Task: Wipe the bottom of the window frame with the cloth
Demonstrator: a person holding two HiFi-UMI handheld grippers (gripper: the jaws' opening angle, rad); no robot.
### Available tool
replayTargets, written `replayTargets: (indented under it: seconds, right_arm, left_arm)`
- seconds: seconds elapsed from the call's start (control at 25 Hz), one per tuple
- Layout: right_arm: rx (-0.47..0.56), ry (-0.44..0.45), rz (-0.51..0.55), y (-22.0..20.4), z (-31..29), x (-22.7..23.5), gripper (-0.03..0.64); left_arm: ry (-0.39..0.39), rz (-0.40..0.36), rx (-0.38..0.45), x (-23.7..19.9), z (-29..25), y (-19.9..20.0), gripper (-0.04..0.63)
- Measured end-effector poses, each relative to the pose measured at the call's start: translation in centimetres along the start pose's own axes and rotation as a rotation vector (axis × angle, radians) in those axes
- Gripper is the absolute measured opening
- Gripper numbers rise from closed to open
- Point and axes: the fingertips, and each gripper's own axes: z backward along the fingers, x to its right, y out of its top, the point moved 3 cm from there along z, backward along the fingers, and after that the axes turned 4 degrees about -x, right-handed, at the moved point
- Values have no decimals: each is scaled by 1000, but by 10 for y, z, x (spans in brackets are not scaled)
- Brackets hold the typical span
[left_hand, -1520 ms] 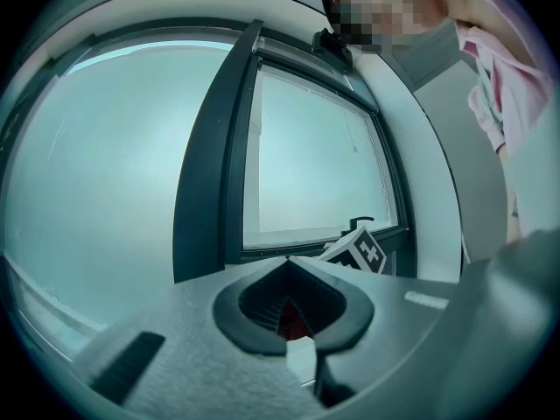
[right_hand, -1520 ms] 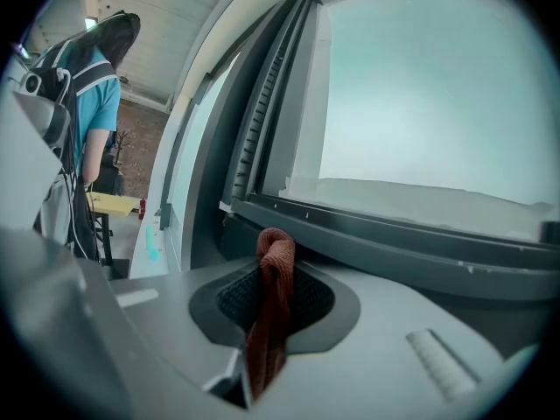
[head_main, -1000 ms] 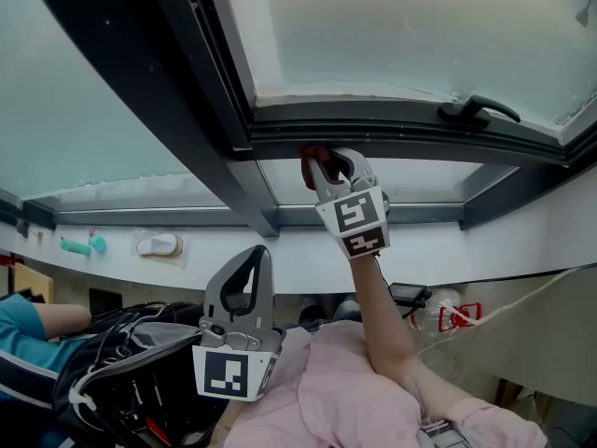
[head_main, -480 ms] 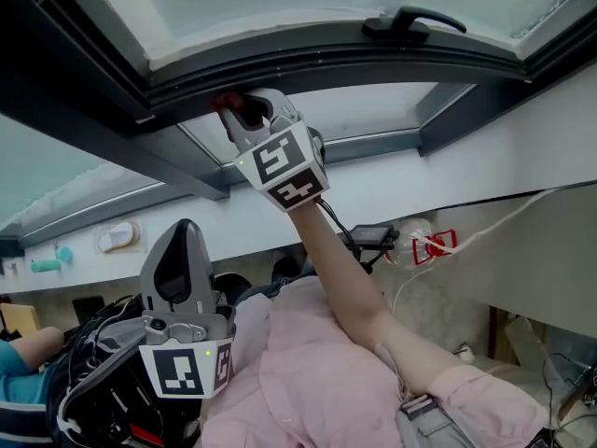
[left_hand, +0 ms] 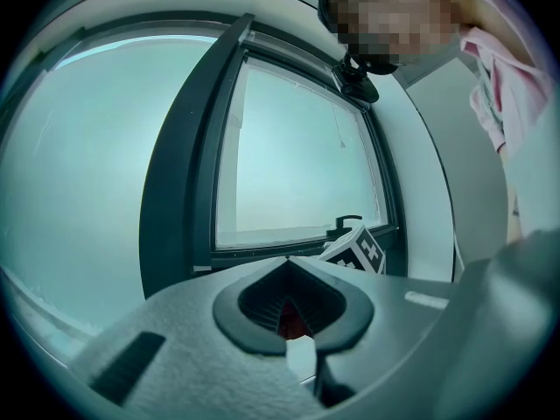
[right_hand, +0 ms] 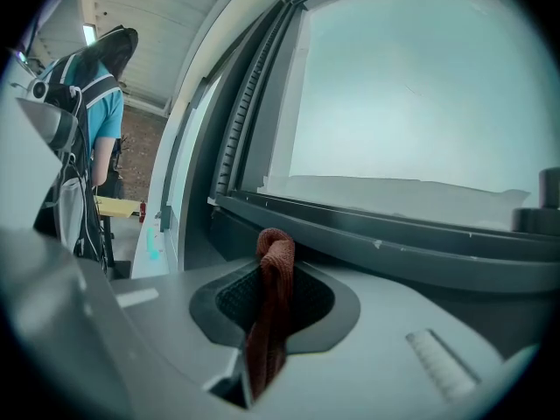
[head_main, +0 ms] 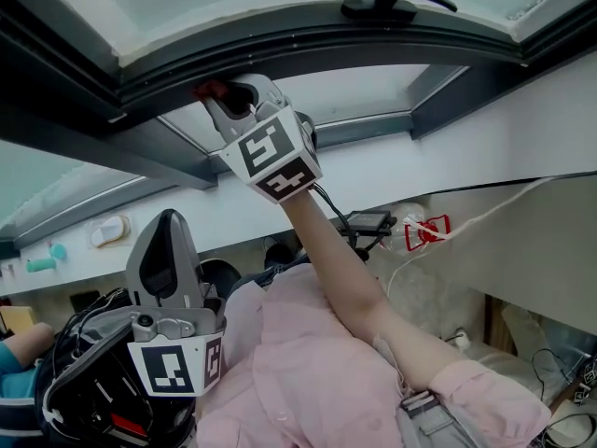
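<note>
In the head view my right gripper (head_main: 231,101) is raised to the dark bottom rail of the window frame (head_main: 354,49), shut on a red cloth (head_main: 209,90) that presses against the rail's underside. The right gripper view shows the cloth (right_hand: 273,300) as a folded rust-red strip clamped between the shut jaws of the right gripper (right_hand: 271,280), just below the frame rail (right_hand: 394,234). My left gripper (head_main: 166,236) hangs low at the left, away from the window, shut with nothing held. From the left gripper (left_hand: 293,303) I see the right gripper's marker cube (left_hand: 360,250).
A black window handle (head_main: 396,3) sits on the frame to the right of the cloth. A dark mullion (head_main: 112,147) runs down to the left. A black backpack (head_main: 84,381) lies under the left gripper. Cables and a red tag (head_main: 424,231) hang at the white wall.
The right gripper with the cloth has slid a little left along the frame rail, away from the handle. My head view has shifted; the left gripper has stayed low.
</note>
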Motion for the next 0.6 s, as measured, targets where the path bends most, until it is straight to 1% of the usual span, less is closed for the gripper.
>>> replayTargets:
  seconds: [0.36, 0.6]
  right_arm:
    - [-3, 25, 14, -3, 1, 4, 49]
    - [4, 26, -10, -7, 2, 17, 49]
  left_arm:
    - [-11, 2, -6, 6, -13, 2, 0]
    - [-22, 5, -25, 7, -29, -1, 0]
